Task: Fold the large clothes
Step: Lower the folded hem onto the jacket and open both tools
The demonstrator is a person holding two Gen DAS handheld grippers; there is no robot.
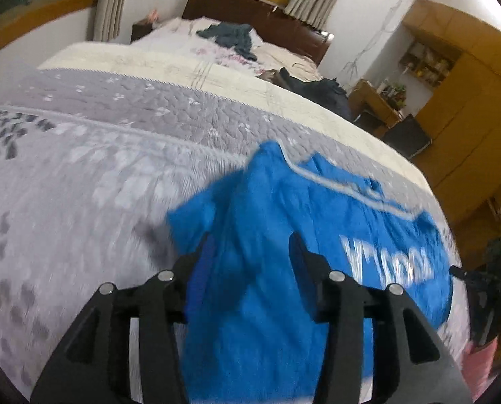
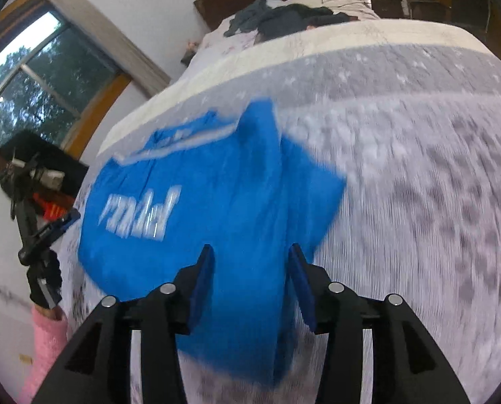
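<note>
Mid-fold — both the left gripper (image 1: 250,249) and right gripper (image 2: 252,262) hover wide, empty, over the shirt (image 1: 284,235) on the bed (image 1: 99,168); next, pinch an edge.

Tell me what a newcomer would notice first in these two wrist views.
The bright blue shirt with white lettering stands out, lying partly folded on the grey patterned bedspread. Both grippers are open over it: the left gripper and the right gripper each frame blue cloth between their fingers. Farther back, dark clothes lie heaped on the bed near the wooden headboard.
</note>
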